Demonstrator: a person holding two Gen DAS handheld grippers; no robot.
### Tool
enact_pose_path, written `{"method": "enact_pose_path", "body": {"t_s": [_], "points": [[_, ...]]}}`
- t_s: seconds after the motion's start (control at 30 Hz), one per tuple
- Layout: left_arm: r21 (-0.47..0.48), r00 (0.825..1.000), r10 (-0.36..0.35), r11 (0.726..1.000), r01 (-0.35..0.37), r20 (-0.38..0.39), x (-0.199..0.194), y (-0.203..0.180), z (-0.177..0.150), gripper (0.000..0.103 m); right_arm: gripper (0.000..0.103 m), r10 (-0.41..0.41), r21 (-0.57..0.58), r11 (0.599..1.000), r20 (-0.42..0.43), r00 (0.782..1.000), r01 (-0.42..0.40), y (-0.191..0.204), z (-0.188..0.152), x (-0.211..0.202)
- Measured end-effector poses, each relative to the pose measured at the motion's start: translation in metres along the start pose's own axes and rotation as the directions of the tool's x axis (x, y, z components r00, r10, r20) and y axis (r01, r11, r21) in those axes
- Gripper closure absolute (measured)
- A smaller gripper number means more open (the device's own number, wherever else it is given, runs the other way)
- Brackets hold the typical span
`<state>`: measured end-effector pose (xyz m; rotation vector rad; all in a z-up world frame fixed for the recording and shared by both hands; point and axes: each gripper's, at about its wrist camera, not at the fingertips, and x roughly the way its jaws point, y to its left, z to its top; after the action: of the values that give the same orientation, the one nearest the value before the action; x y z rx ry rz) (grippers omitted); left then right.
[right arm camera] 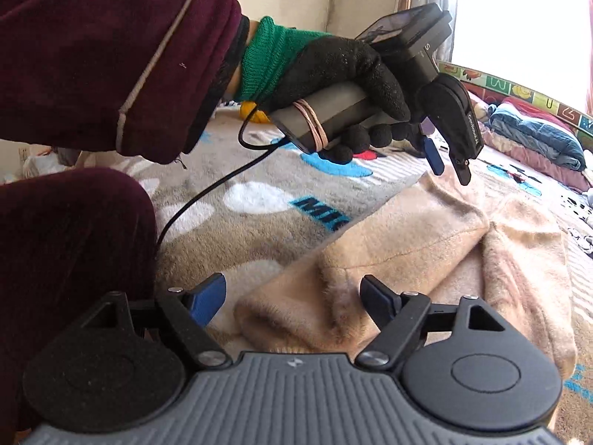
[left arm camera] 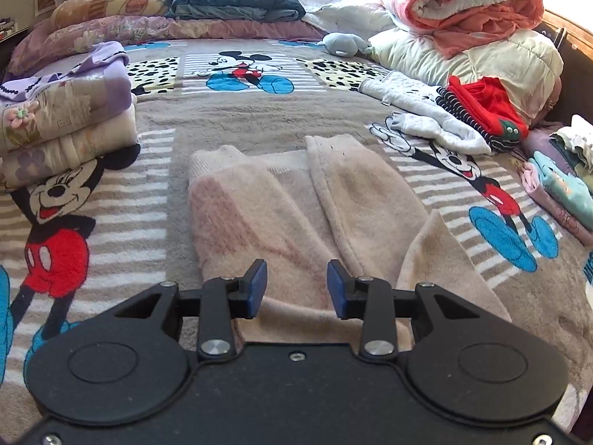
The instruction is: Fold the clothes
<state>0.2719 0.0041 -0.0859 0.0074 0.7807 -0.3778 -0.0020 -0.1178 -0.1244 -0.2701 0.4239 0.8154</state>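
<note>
Lying flat on the bed blanket in front of me, the pink fleece garment has both sleeves folded over its middle. My left claw hovers above its near hem, fingers partly apart, nothing between them. My left hand, in a black glove with a green cuff, grips the handle and tilts that claw downward. My right claw sits low at the garment's edge, fingers spread wide, pads not pressing the fleece. Blue letters "MIC" show on the blanket. A stack of folded clothes rests left of the garment.
</note>
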Motion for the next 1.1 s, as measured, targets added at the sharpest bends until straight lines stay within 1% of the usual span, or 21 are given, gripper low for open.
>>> {"method": "enact_pose_path", "body": {"t_s": [0.1,0.2,0.27,0.3,0.33,0.37,0.4,0.47,0.53,0.57,0.63,0.67,0.73,0.8,0.83,0.87,0.9,0.93,0.97,1.0,1.1], "points": [[0.021,0.998,0.049,0.999,-0.048,-0.045,0.022,-0.011,0.017,0.068,0.024,0.019,0.039,0.999,0.059,0.998,-0.022,-0.008,0.004,-0.008],[0.016,0.99,0.097,0.995,-0.096,-0.102,0.051,-0.019,0.029,0.068,0.024,0.031,0.084,0.996,0.061,0.998,-0.036,-0.017,0.006,-0.003],[-0.017,0.981,0.11,0.993,-0.114,-0.159,0.07,-0.019,0.033,0.068,0.024,0.038,0.108,0.993,0.053,0.998,-0.043,-0.021,0.006,0.001],[-0.028,0.974,0.126,0.991,-0.134,-0.187,0.08,-0.019,0.034,0.068,0.024,0.042,0.118,0.992,0.053,0.998,-0.048,-0.022,0.006,0.002],[-0.025,0.968,0.146,0.988,-0.154,-0.203,0.087,-0.02,0.034,0.068,0.024,0.048,0.128,0.99,0.054,0.997,-0.055,-0.023,0.005,0.004],[-0.007,0.963,0.174,0.984,-0.179,-0.207,0.091,-0.023,0.034,0.071,0.024,0.055,0.136,0.989,0.053,0.997,-0.061,-0.024,0.004,0.005],[0.015,0.958,0.202,0.979,-0.203,-0.203,0.093,-0.027,0.034,0.076,0.024,0.064,0.145,0.987,0.046,0.997,-0.07,-0.025,0.003,0.006],[0.033,0.956,0.22,0.975,-0.218,-0.191,0.093,-0.032,0.035,0.094,0.024,0.082,0.161,0.983,0.019,0.996,-0.084,-0.027,-0.001,0.011],[0.021,0.959,0.227,0.974,-0.227,-0.169,0.088,-0.033,0.036,0.096,0.023,0.091,0.159,0.983,-0.018,0.996,-0.087,-0.025,-0.003,0.014],[-0.002,0.963,0.223,0.974,-0.226,-0.151,0.082,-0.034,0.037,0.096,0.023,0.088,0.152,0.985,-0.023,0.996,-0.084,-0.024,-0.004,0.015],[-0.062,0.977,0.182,0.98,-0.19,-0.11,0.067,-0.036,0.042,0.096,0.023,0.098,0.161,0.983,-0.016,0.995,-0.094,-0.024,-0.003,0.012],[-0.077,0.98,0.175,0.98,-0.183,-0.099,0.064,-0.038,0.043,0.097,0.023,0.101,0.169,0.981,-0.011,0.995,-0.098,-0.025,-0.003,0.011],[-0.08,0.978,0.186,0.978,-0.194,-0.097,0.067,-0.041,0.044,0.096,0.024,0.105,0.177,0.979,-0.009,0.994,-0.102,-0.026,-0.003,0.011],[-0.036,0.969,0.201,0.978,-0.208,-0.141,0.083,-0.041,0.039,0.093,0.023,0.108,0.179,0.978,-0.016,0.994,-0.104,-0.026,-0.004,0.012],[-0.016,0.965,0.207,0.977,-0.213,-0.162,0.089,-0.04,0.036,0.086,0.023,0.11,0.175,0.979,-0.027,0.994,-0.103,-0.026,-0.004,0.013],[-0.013,0.968,0.202,0.978,-0.206,-0.147,0.087,-0.038,0.034,0.085,0.023,0.108,0.17,0.98,-0.034,0.994,-0.101,-0.025,-0.005,0.014],[-0.036,0.978,0.176,0.983,-0.181,-0.113,0.078,-0.035,0.033,0.084,0.023,0.108,0.166,0.981,-0.037,0.994,-0.1,-0.025,-0.005,0.014],[-0.066,0.987,0.141,0.987,-0.146,-0.078,0.067,-0.032,0.032,0.08,0.023,0.108,0.168,0.981,-0.038,0.993,-0.1,-0.025,-0.006,0.014],[-0.082,0.991,0.125,0.988,-0.128,-0.039,0.052,-0.03,0.031,0.077,0.023,0.109,0.17,0.98,-0.039,0.993,-0.101,-0.025,-0.006,0.014],[-0.078,0.992,0.129,0.989,-0.129,-0.003,0.036,-0.03,0.027,0.077,0.023,0.109,0.173,0.98,-0.038,0.993,-0.101,-0.025,-0.006,0.013],[-0.066,0.989,0.136,0.989,-0.132,0.051,-0.007,-0.029,0.008,0.077,0.023,0.112,0.177,0.979,-0.036,0.993,-0.104,-0.026,-0.005,0.01]]}}
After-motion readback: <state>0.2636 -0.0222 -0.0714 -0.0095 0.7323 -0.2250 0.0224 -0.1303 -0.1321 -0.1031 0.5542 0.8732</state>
